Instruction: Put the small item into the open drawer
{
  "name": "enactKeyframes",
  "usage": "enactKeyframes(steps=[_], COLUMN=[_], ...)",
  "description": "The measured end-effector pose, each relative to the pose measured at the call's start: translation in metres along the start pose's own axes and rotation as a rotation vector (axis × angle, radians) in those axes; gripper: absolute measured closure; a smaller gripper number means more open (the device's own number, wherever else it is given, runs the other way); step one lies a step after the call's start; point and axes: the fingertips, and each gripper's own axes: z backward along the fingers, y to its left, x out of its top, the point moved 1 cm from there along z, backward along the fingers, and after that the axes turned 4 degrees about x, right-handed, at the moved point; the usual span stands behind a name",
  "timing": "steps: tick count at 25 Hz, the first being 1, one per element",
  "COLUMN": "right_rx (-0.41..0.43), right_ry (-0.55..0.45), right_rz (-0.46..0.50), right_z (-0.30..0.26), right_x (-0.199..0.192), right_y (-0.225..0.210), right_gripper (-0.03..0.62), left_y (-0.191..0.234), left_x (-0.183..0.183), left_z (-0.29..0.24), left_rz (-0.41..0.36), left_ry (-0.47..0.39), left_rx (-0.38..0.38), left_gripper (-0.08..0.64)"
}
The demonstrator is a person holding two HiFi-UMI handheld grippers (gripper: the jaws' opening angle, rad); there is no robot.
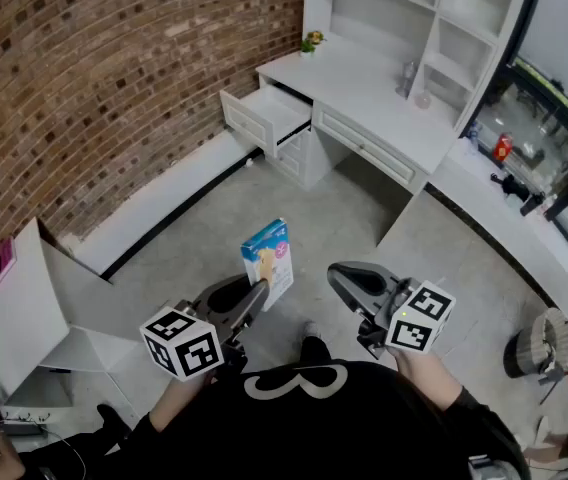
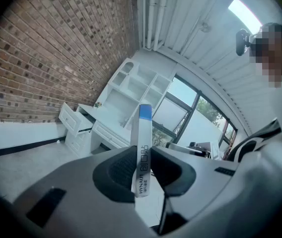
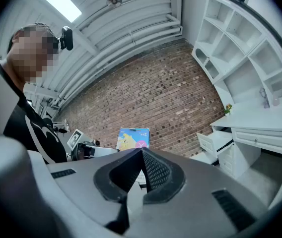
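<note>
Currently carry step judged in hand: small box (image 1: 269, 258) clamped edge-on in left claw (image 1: 261, 286), near person, well apart from open drawer (image 1: 264, 116) at far desk (image 1: 364, 93). Right claw (image 1: 342, 273) closed, empty. Next: approach needed, box brought over drawer. Box's picture face shown only in right gripper view, its narrow printed edge only in left gripper view.

- My left gripper (image 1: 260, 288) is to the left of my right gripper (image 1: 341, 274), with the box (image 1: 272, 251) upright between the left one's jaws.
- Ahead, across the floor (image 1: 344, 218), the open drawer (image 1: 262, 116) juts from the counter's (image 1: 364, 93) left end.
- Shelves (image 1: 434, 28) rise behind the counter.
- The wall (image 1: 94, 88) runs along my left.
</note>
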Motion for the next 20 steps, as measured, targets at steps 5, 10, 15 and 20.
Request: enactKeyframes(steps=[5,10,15,20], right_rx=[0.003,-0.017,0.003,0.019], right_ry=[0.007,0.002,-0.019,-0.023], right_rz=[0.026,0.018,-0.004,-0.031], right_z=[0.007,0.007,-0.006,-0.004], right_x=[0.001,0.009,0.005,-0.002], right_y=[0.022,0.022,0.02,0.005], right_gripper=[0.583,0.583,0.581,0.581], left_y=[-0.013,-0.016,-0.006,-0.002], left_x=[0.0,0.009,0.009,0.008], left_z=[0.016,0.023,0.027,0.015], left_rz=[-0.012,-0.015,-0.02,-0.022], left_ry=[-0.022,-0.048,-0.062,-0.052], left_rx=[-0.007,-0.009,0.002,0.028], left_gripper=[0.472,0.472,0.472,0.472])
